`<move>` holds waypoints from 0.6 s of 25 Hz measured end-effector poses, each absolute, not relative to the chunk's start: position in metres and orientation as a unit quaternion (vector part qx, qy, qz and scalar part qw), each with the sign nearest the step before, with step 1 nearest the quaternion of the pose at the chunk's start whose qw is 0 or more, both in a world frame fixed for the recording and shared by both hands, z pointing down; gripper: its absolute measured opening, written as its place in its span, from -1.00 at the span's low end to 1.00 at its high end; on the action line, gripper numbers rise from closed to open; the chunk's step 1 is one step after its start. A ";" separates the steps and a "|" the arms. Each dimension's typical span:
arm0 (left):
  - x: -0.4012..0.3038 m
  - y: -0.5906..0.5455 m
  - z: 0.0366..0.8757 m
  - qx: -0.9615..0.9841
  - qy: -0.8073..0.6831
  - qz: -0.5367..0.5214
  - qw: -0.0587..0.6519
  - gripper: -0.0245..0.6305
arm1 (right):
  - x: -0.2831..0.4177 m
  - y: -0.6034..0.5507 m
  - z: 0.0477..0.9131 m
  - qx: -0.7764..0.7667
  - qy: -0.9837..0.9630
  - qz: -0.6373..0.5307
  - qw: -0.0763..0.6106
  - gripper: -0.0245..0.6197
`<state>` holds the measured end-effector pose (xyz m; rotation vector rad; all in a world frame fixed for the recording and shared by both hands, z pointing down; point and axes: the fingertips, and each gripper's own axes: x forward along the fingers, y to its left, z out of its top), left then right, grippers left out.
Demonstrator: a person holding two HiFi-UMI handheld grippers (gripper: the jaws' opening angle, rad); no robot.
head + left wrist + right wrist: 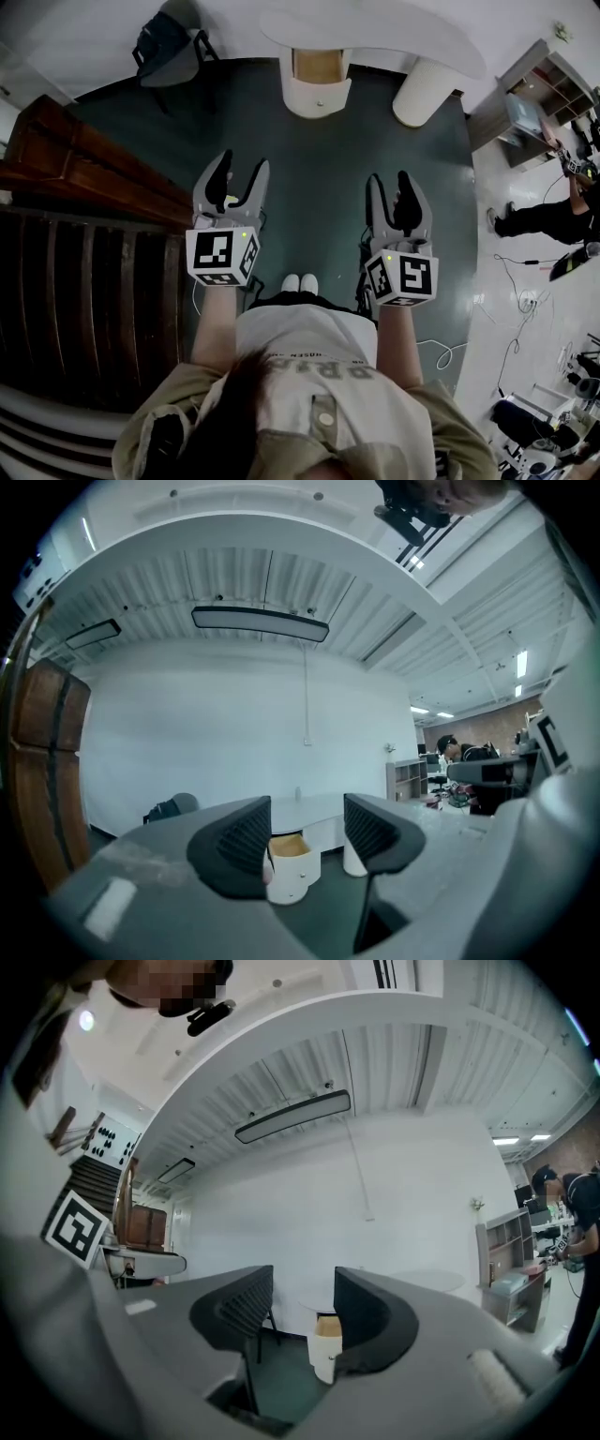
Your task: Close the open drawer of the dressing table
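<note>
The white dressing table [394,37] stands across the dark green floor, well ahead of me. Its drawer [317,82] is pulled out, showing a pale wooden inside and a rounded white front. My left gripper [244,167] and right gripper [389,180] are held side by side at waist height, pointing level toward the table and far from it. Both are open with nothing between the fingers. In the left gripper view the drawer [291,869] shows through the gap of the left gripper [307,832]. In the right gripper view the drawer [326,1346] shows past the right gripper [305,1309].
A dark wooden stair rail [84,178] runs along the left. A chair with a bag [169,47] sits at the back left. The table's round white leg [422,89] is right of the drawer. A shelf unit [544,94], a person [553,211] and floor cables [525,300] lie to the right.
</note>
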<state>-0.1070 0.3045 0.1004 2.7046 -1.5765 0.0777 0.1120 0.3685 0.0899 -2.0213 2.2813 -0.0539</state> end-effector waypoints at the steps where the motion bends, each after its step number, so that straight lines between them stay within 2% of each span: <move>1: -0.105 0.303 0.100 0.864 -0.504 0.026 0.006 -0.14 | 0.115 0.367 0.090 -0.662 0.748 -0.018 0.047 -0.30; 3: -0.102 0.299 0.100 0.864 -0.503 0.026 0.011 -0.11 | 0.120 0.365 0.091 -0.661 0.749 -0.020 0.045 -0.26; 15: -0.088 0.293 0.131 0.857 -0.511 0.053 0.038 -0.10 | 0.141 0.355 0.121 -0.663 0.746 -0.054 0.032 -0.25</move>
